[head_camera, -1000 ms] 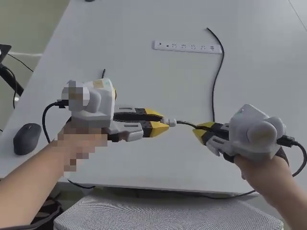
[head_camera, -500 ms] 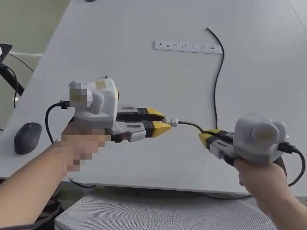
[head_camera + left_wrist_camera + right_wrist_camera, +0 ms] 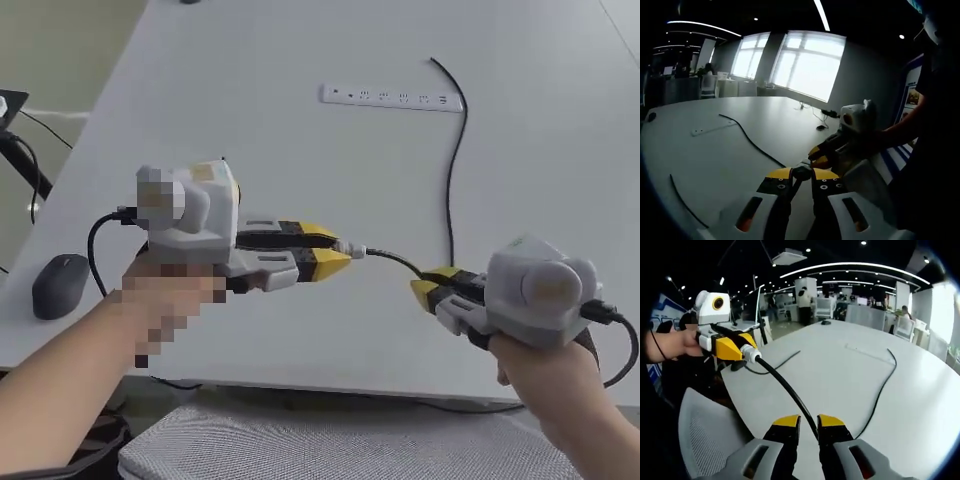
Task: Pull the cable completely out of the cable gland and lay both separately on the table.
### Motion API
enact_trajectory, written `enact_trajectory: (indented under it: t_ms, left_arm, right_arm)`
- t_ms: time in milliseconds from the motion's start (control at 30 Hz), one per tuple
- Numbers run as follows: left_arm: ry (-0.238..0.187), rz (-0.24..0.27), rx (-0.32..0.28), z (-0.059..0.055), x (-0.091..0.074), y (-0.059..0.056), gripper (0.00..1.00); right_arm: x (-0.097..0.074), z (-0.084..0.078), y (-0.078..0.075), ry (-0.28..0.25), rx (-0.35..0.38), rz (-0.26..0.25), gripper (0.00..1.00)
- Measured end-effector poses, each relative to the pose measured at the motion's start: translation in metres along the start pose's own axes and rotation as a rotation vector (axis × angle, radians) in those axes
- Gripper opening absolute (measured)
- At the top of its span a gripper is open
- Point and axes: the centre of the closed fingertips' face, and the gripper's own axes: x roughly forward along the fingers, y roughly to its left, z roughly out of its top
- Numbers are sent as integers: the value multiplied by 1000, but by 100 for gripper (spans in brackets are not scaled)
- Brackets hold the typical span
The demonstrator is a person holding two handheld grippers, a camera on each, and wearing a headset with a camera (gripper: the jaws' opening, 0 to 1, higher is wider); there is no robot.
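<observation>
My left gripper (image 3: 342, 256) is shut on the small white cable gland (image 3: 352, 249), held in the air over the table's near edge. A black cable (image 3: 395, 261) runs from the gland to my right gripper (image 3: 426, 283), which is shut on it a short way off. In the left gripper view the gland (image 3: 801, 172) sits between the yellow fingertips (image 3: 778, 180), with the right gripper (image 3: 826, 151) just beyond. In the right gripper view the cable (image 3: 785, 386) passes between the fingertips (image 3: 786, 422) and leads up to the gland (image 3: 752, 355). Behind the right gripper the cable (image 3: 453, 170) trails across the table.
A white power strip (image 3: 392, 98) lies at the far middle of the white table (image 3: 300, 130). A grey mouse (image 3: 57, 285) rests at the left edge. A grey mesh chair (image 3: 350, 450) stands below the near edge. A short black cable (image 3: 682, 197) lies on the left.
My right gripper has drawn away to the right and slightly down, so more black cable shows between it and the gland. The left gripper has stayed nearly in place.
</observation>
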Motion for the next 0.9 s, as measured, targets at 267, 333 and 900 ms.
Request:
enact_trajectory:
  t_ms: [267, 333, 900]
  left_arm:
    - [4, -4, -8, -1, -1, -2, 15]
    - [5, -4, -8, -1, -1, -2, 15]
    - [21, -21, 3, -3, 3, -4, 15]
  right_arm:
    - [-8, 28, 30, 1, -243, 31, 14]
    - [-7, 38, 35, -1, -319, 17, 13]
    - [5, 56, 54, 2, -544, -7, 2]
